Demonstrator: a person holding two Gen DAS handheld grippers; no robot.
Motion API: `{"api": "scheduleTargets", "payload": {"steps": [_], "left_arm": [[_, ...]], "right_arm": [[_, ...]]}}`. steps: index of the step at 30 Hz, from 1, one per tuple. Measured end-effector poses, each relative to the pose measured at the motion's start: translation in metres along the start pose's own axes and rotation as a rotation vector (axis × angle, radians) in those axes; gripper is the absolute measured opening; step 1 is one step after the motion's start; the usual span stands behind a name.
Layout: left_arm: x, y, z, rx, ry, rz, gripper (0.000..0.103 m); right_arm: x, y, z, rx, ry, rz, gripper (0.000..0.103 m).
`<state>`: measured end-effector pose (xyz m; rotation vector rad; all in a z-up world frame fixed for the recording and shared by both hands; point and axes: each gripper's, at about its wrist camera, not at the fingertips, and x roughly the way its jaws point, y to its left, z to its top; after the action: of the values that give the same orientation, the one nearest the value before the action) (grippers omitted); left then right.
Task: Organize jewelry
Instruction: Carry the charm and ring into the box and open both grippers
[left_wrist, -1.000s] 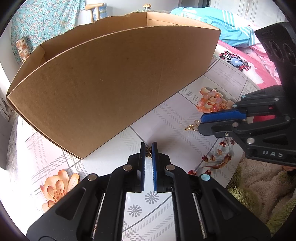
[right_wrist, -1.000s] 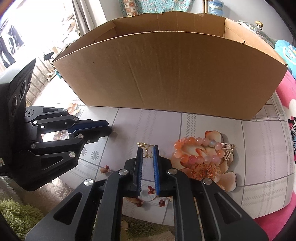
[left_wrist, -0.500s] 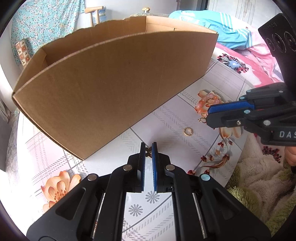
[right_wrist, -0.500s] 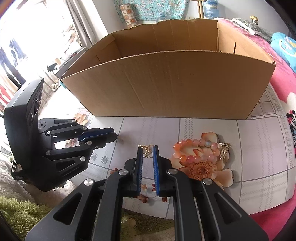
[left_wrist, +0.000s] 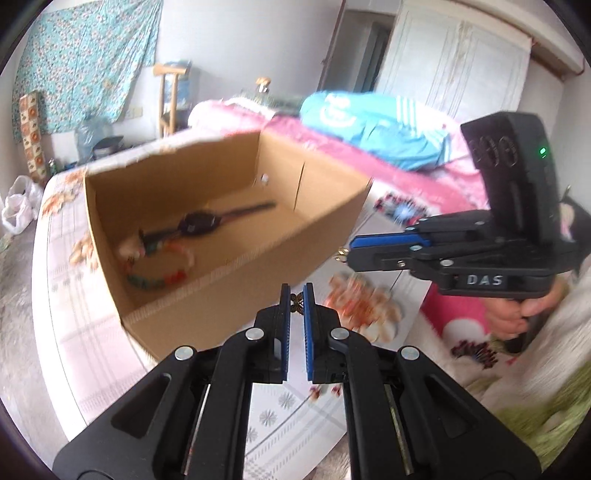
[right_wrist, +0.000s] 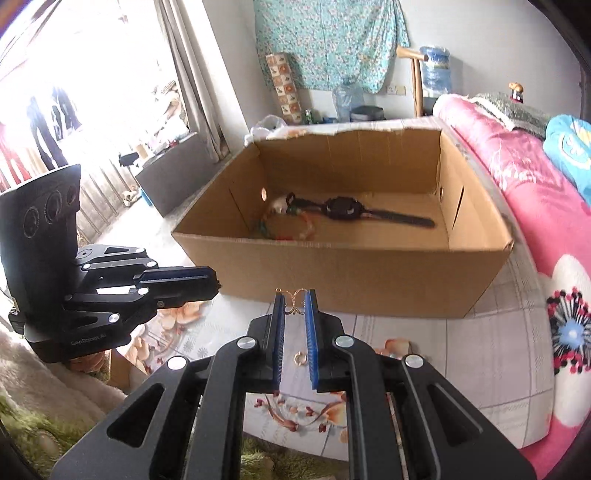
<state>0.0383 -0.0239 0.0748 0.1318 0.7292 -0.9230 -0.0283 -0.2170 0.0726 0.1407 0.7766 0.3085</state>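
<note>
Gold filigree, feather-light and easily bent: the right gripper (right_wrist: 294, 302) pinches one butterfly earring (right_wrist: 294, 300) at its very tips, the left gripper (left_wrist: 296, 298) another (darker) butterfly charm (left_wrist: 296, 305), both just short of the cardboard box (right_wrist: 369, 273).

Cardboard box (right_wrist: 343, 266) at 12 o'clock, top open, no flaps over the mouth. Near wall (left_wrist: 236, 291) is the one barrier ahead. Inside, watch (right_wrist: 343, 208) and bead bracelet (right_wrist: 284, 229) sit at the 10 o'clock end; floor toward 2 o'clock bare. Left tool (right_wrist: 218, 284) at 9 o'clock. Small ring (right_wrist: 300, 358) loose on the counter (right_wrist: 480, 354), near edge.
</note>
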Motion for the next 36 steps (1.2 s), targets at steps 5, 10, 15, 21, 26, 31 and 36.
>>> {"api": "scheduleTargets", "payload": {"steps": [5,10,15,21,26,31,36], "left_arm": [[0.011,0.012,0.054,-0.019,0.017,-0.008,0.006],[0.065,0.054,0.101,-0.094,0.189,-0.023,0.006],[0.139,0.089,0.117,-0.246,0.429,-0.065,0.006],[0.185,0.098,0.114,-0.303,0.552,-0.040,0.006],[0.192,0.097,0.112,-0.310,0.566,-0.023,0.015],[0.192,0.101,0.109,-0.316,0.551,-0.011,0.015],[0.172,0.099,0.118,-0.298,0.485,0.004,0.015]], "right_arm": [[-0.006,-0.013,0.045,-0.033,-0.065,0.009,0.011],[0.039,-0.050,0.092,0.000,0.091,0.011,0.011],[0.096,-0.078,0.111,0.024,0.303,-0.038,0.011],[0.121,-0.085,0.114,-0.008,0.377,-0.091,0.012],[0.116,-0.088,0.118,-0.005,0.363,-0.093,0.012],[0.110,-0.096,0.122,0.023,0.330,-0.097,0.012],[0.094,-0.098,0.125,0.038,0.275,-0.103,0.012]]}}
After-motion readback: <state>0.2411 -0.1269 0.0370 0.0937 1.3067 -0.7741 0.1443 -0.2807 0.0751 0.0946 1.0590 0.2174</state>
